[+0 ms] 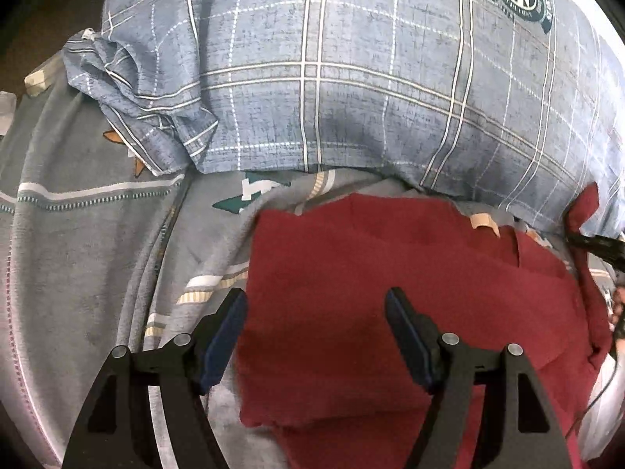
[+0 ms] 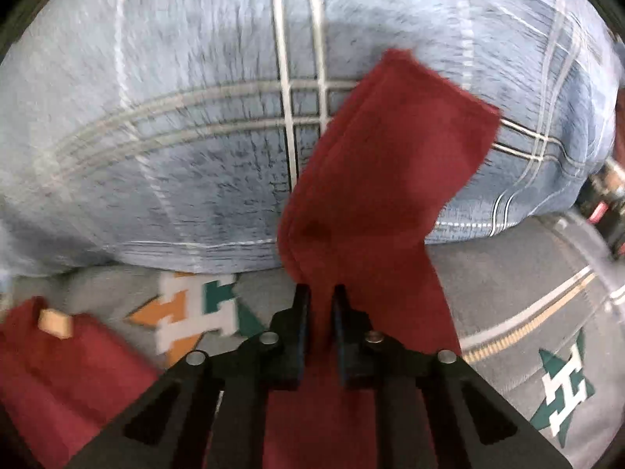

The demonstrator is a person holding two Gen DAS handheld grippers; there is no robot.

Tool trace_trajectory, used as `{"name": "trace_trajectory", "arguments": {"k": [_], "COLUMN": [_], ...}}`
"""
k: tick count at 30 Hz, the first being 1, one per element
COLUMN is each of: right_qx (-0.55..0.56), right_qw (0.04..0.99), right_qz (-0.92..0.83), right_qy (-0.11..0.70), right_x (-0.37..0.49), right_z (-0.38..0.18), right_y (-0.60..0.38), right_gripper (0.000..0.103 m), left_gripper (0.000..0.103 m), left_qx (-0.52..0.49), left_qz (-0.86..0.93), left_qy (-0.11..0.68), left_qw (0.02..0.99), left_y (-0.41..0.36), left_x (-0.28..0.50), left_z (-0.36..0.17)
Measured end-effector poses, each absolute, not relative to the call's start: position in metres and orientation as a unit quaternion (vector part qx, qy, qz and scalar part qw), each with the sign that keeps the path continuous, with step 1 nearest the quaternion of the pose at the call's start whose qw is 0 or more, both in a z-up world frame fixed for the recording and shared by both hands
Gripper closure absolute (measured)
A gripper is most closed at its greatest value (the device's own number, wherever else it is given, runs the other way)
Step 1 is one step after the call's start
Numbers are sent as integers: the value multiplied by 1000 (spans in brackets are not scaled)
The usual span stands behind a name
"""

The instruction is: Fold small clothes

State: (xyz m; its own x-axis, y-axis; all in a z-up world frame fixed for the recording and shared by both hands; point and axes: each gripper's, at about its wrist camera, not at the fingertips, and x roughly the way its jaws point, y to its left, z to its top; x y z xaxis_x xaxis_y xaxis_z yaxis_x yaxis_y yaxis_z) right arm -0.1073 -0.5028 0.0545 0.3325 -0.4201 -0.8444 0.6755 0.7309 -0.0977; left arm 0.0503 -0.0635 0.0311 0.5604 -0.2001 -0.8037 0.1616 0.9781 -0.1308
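My left tongs [image 1: 315, 314] stand spread wide, pointing down over the red garment [image 1: 390, 293], with nothing between the pads. The blue-faced fingers [image 1: 224, 336] straddle the cloth's near left portion: one sits at its left edge above the grey bedsheet [image 1: 86, 273], the other over the red fabric itself. I cannot tell whether either tip touches the cloth.

The red garment lies mostly flat on the bed, in front of the blue checked pillow [image 1: 351, 78]. A small tan label [image 1: 484, 222] shows near its far edge, close to the pillow. Its right side rises away from the sheet toward the right edge of the left camera's view, where a dark tip of the other tool pokes in.

My right tongs [image 2: 321, 293] are pressed together, pinching a part of that red garment [image 2: 383, 164]. The cloth runs up between the two fingers [image 2: 300, 312] and fans out beyond them into a broad flap that hangs in front of the checked pillow [image 2: 156, 117]. The right camera's view is smeared with motion blur, so finer folds in the flap are hard to read. In the lower left of that view another stretch of red cloth lies on the bedsheet [image 2: 508, 293], with the tan label [image 2: 54, 322] on it. The sheet is grey with green, orange and white printed shapes and pale stripes. A crumpled corner of the same blue checked fabric sits at the pillow's left end.
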Motion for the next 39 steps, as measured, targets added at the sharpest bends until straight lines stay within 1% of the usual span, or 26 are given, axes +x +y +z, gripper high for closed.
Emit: {"name": "trace_trajectory", "arguments": {"k": [5,10,14,16,17,19,20,21,22,23,27,29,30,33,37,39], "right_qx": [151,99,41,-5,-17,-18,-2,16,39,61,120,140,147,185,231,251], "right_qw": [863,912,925,914,909,882,874,873,875,878,899,909,910,893,857,850], "right_qz": [-257,-148,-32,10,12,17,15,13,11,6,-40,-79,-102,-175,-212,-175], "right_qy": [408,369,376,405,417,471,485,487,482,475,419,385,374,372,409,429], "right_x": [-147,-155,-128,-113,-109,-98,-97,-101,-108,-114,-143,-158,-175,-188,-181,-169], "right_z": [115,169,164,135,121,81,71,69,69,72,93,102,105,94,63,45], "right_y": [-463,-378,-295,-248,-239,-225,-227,-229,-238,-248,-289,-309,-314,-356,-383,-382], "right_gripper": [93,93,91,87,78,65,65,65,63,58,46,33,31,30,28,39], "left_gripper": [31,31,31,31,31,30,30,29,28,27,27,27,27,27,27,27], "left_qx": [-46,-86,-117,-141,-149,-166,-165,-160,-156,-150,-127,-106,-94,-58,-39,-31], "left_qz": [-104,-108,-115,-127,-131,-142,-149,-151,-152,-154,-155,-153,-150,-135,-130,-129], "left_qy": [441,426,422,425,427,435,438,437,436,435,447,456,459,469,470,471], "left_qw": [890,894,892,885,882,874,871,872,873,875,872,870,871,871,872,872], "left_y": [-54,-39,-27,-21,-19,-17,-19,-21,-23,-26,-42,-51,-56,-71,-85,-90], "left_x": [41,36,35,38,39,42,42,43,44,45,49,50,52,56,59,60], "left_z": [40,45,45,44,43,40,40,41,41,42,33,26,24,16,10,7]}}
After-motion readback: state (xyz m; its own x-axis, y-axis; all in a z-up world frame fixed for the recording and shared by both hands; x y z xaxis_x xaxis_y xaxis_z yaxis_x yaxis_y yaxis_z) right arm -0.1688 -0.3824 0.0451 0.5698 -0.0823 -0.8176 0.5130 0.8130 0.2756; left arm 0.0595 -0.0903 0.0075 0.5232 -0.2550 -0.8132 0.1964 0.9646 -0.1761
